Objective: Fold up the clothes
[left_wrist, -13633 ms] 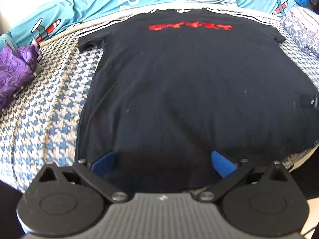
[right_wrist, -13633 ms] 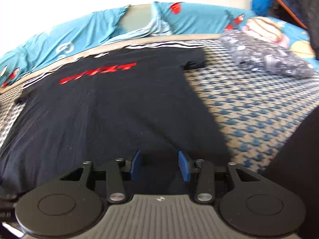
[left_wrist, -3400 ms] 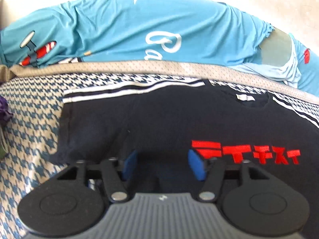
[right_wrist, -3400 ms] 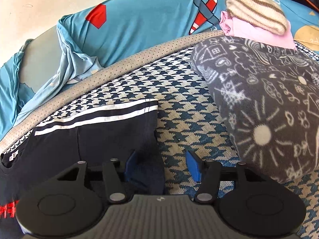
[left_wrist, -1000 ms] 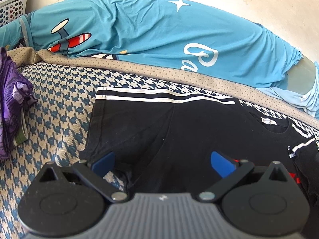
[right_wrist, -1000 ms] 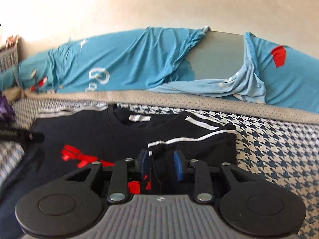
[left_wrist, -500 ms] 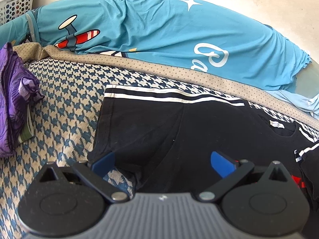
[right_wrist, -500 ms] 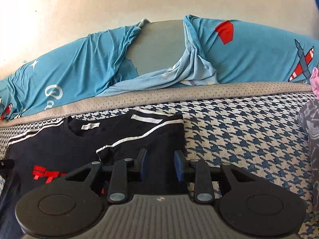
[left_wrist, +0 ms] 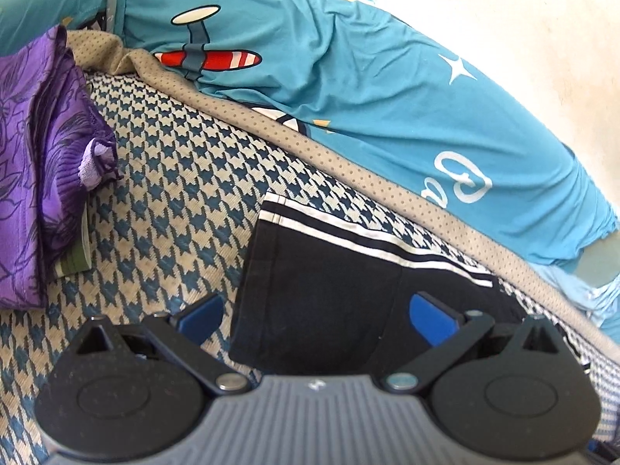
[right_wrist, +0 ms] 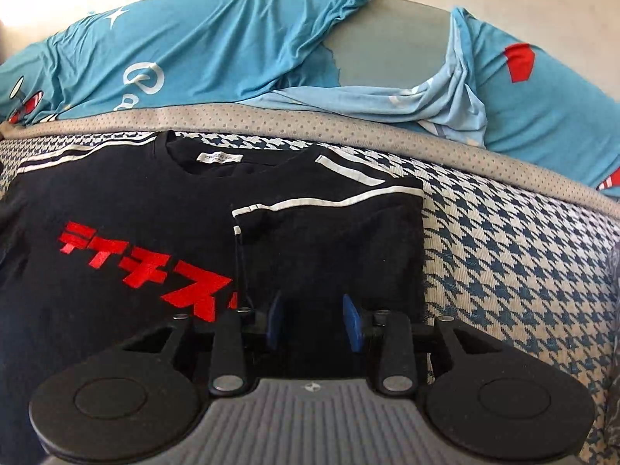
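Observation:
A black T-shirt (right_wrist: 135, 201) with red lettering and white shoulder stripes lies flat on the houndstooth bedspread (right_wrist: 503, 252). Its right sleeve (right_wrist: 329, 232) is folded inward over the chest. My right gripper (right_wrist: 313, 321) hovers low over that folded sleeve, its jaws opening a little. The cloth lies flat under the blue pads and is not pinched. In the left wrist view the shirt's other sleeve (left_wrist: 321, 271) lies spread out. My left gripper (left_wrist: 316, 319) stands wide open over the sleeve's outer edge, one pad over the bedspread and one over black cloth.
A crumpled purple garment (left_wrist: 35, 155) lies left of the shirt. Blue bedding with aeroplane prints (left_wrist: 368, 89) runs along the far side behind a beige dotted border (left_wrist: 348, 170). A grey patterned cloth (right_wrist: 614, 271) shows at the right edge.
My left gripper slid left and rolled, so the left sleeve's edge now sits between its pads. The right gripper swung back over the folded sleeve, sank lower, and its pads parted slightly.

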The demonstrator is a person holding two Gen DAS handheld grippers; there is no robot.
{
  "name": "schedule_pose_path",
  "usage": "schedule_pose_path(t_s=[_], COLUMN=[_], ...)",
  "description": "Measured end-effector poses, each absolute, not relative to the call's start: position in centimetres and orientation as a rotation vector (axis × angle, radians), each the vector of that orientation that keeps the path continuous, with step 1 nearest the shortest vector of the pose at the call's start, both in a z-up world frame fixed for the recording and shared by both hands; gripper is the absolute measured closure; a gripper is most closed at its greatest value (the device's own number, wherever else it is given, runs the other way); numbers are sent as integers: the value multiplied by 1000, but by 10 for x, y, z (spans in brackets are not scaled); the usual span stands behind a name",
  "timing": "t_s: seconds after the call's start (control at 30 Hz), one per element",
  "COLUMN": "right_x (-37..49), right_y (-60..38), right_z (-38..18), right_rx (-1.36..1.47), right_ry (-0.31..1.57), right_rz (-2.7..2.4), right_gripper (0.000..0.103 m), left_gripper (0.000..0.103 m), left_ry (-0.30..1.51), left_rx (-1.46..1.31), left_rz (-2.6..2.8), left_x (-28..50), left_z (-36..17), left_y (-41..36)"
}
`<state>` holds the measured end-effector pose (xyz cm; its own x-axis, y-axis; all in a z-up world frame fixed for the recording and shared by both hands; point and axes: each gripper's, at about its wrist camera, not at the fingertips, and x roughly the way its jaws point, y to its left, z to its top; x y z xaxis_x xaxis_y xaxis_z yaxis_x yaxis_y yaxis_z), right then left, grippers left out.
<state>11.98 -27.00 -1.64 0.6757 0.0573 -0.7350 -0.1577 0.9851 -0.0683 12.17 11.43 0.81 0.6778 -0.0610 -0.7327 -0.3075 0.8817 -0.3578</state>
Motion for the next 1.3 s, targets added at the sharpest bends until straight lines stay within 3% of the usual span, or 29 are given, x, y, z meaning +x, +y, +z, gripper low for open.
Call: schedule_pose_path(t_s=[0.2, 0.33, 0.6, 0.83, 0.93, 1.0, 1.07, 1.3], right_x=[113, 107, 110, 112, 113, 112, 112, 112], right_y=[-267, -252, -236, -235, -233, -231, -231, -232], right_z=[-6, -1, -9, -11, -12, -12, -12, -13], right_rx=[-11, 13, -51, -61, -75, -86, -91, -98], right_ry=[872, 857, 874, 885, 887, 886, 886, 889], right_rz=[14, 66, 80, 84, 89, 90, 92, 92], right_gripper=[69, 60, 59, 59, 59, 59, 58, 58], left_gripper=[0, 0, 2, 2, 11, 23, 44, 62], left_ry=[850, 886, 910, 900, 889, 882, 875, 846], left_rx=[-610, -715, -841, -792, -772, -771, -785, -786], left_rz=[148, 115, 95, 73, 44, 37, 45, 93], left_x=[125, 126, 128, 132, 134, 134, 133, 128], left_z=[0, -13, -30, -27, -25, -24, -24, -27], left_y=[138, 146, 160, 148, 141, 138, 139, 136])
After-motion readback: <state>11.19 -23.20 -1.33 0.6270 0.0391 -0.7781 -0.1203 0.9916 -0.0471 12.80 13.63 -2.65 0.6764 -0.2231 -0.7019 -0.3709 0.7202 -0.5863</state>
